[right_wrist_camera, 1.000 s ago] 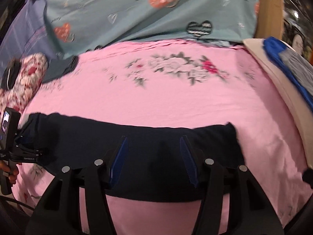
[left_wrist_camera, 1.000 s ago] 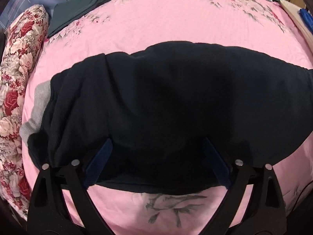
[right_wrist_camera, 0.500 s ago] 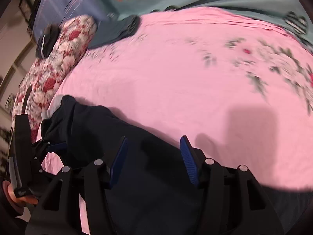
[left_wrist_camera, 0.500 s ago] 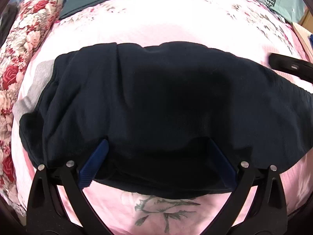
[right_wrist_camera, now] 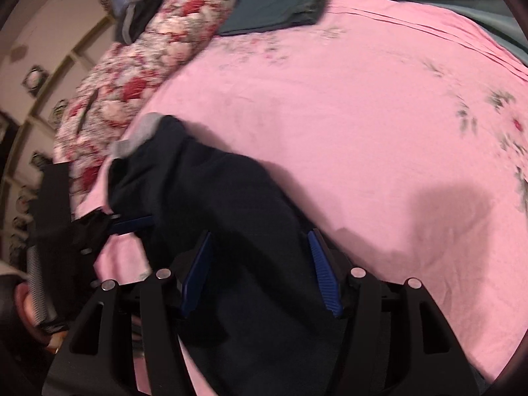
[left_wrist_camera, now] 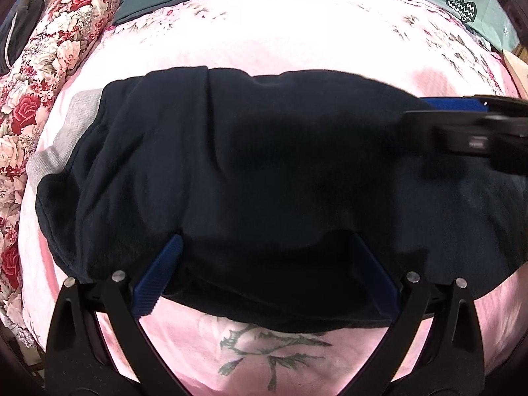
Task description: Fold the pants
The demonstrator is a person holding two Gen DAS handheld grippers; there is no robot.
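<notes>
Pants lie in a dark band across the pink bed, both tongs wide open and holding nothing, left tongs straddling the 6 o'clock hem, right tongs over cloth; bite both layers before lifting.

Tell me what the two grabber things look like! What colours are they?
Both are black plastic with two fingers. The left gripper has blue ribbed pads inside its fingers and round silver screws on the black frame. The right gripper looks the same: blue ridged pads and silver screws. No cables or sleeves show.
</notes>
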